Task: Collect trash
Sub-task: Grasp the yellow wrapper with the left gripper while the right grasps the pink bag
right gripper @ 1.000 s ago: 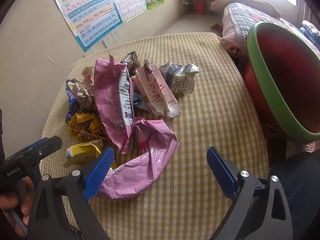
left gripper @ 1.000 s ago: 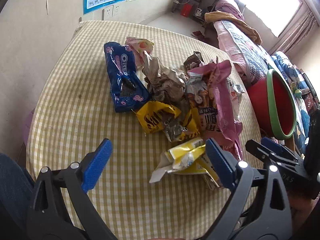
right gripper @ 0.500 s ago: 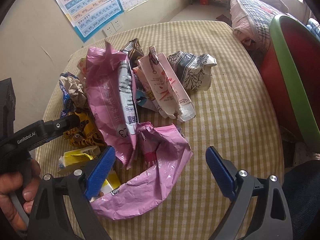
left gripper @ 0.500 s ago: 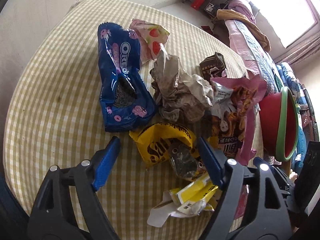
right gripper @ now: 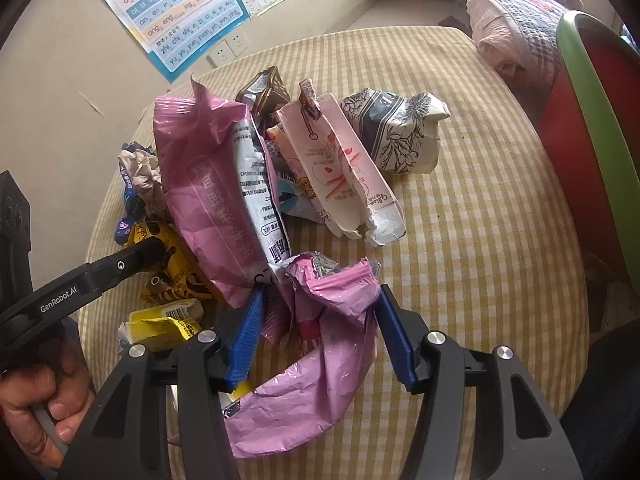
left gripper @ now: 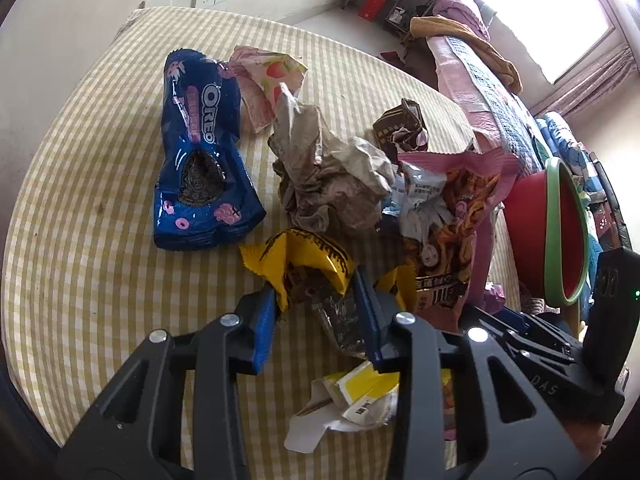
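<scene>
Left wrist view: the left gripper has just been closing its jaws, which now pinch the crumpled yellow foil snack wrapper on the yellow-checked tabletop. Beyond lie a blue glossy Oreo cookie bag, a wad of crumpled brown paper and a pink strawberry-printed packet, hidden or barely seen from the other camera. Right wrist view: the right gripper has also been closing; its jaws press the sides of a crinkled pink plastic bag. Farther off, only here, lie a torn pale pink carton and a white floral-printed carton. A red bin with a green rim stands at the right edge.
</scene>
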Demonstrator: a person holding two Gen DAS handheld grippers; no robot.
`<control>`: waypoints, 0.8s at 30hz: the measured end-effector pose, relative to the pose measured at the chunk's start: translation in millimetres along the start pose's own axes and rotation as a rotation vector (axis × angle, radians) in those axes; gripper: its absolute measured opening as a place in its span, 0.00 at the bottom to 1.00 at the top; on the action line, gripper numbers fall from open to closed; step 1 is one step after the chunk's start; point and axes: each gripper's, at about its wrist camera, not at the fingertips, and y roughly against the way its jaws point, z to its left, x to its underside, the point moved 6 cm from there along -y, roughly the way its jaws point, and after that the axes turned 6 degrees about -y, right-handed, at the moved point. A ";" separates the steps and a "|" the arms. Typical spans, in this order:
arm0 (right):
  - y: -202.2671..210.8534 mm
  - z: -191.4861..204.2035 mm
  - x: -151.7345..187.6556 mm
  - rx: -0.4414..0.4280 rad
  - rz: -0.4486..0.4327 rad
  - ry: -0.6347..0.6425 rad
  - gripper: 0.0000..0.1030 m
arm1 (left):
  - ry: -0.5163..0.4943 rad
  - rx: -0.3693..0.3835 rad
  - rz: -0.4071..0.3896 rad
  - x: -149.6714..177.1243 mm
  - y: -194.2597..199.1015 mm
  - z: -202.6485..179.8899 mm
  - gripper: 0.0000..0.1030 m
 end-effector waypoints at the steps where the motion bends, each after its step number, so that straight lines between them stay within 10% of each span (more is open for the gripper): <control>1: 1.4 -1.3 0.7 0.002 -0.003 0.001 0.50 | -0.009 -0.007 -0.002 -1.1 0.3 -0.5 0.33; 10: 13.8 -3.5 9.4 -0.019 0.003 -0.003 0.35 | -0.019 -0.046 -0.047 0.8 20.4 4.1 0.32; 12: 14.3 -2.4 12.2 -0.019 0.008 0.007 0.39 | -0.020 -0.052 -0.054 1.6 24.9 5.5 0.32; 14: 12.0 -3.3 15.2 -0.004 0.019 0.002 0.65 | -0.018 -0.058 -0.059 3.1 28.5 6.6 0.32; 24: 28.4 -15.4 17.2 -0.046 -0.023 -0.076 0.65 | -0.024 -0.063 -0.090 4.4 43.1 0.8 0.32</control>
